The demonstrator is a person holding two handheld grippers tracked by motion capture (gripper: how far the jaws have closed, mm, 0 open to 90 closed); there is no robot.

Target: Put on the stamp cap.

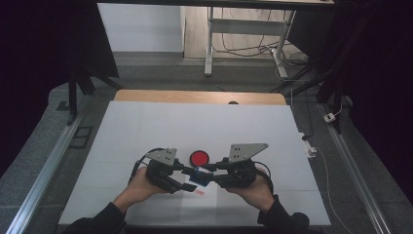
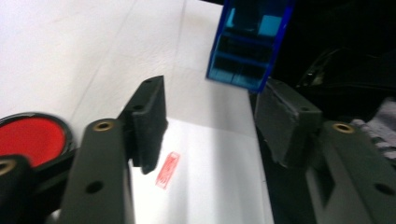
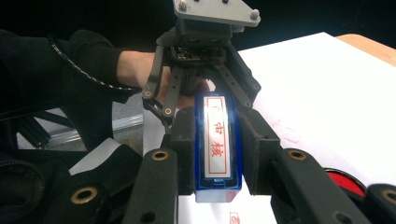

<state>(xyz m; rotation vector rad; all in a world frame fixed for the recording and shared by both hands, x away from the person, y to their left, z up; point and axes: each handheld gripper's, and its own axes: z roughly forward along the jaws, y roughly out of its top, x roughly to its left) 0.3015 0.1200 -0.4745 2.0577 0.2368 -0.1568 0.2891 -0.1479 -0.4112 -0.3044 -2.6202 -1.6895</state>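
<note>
a: where does the stamping stand?

b: the blue translucent plastic stamp block with the red-lettered white label (image 3: 217, 144) is held up off the counter, clamped between the jaws of the right gripper (image 3: 217, 151), pads pressed on its two long sides. under it lies a white sheet of paper (image 2: 215, 172), and there is already one small red rectangular stamp print (image 2: 167, 170) on that sheet, so i judge at least one impression is done.

a: and the left gripper?

b: the left gripper (image 2: 210, 123) faces the stamp end-on from close by. its jaws stand apart with nothing pressed between them; the stamp sits just beyond their tips, not touched by them.

a: the ink?

b: a round red ink pad in a black rim (image 1: 198, 157) sits on the white counter (image 1: 146, 126), just past the two grippers, uncovered.

a: so what's left?

b: hard to say how many prints are wanted. from here i'd guess the stamp either goes back to the paper for another press or gets set down; it isn't parked anywhere yet, and the pad has no lid on it that i can see.
</note>
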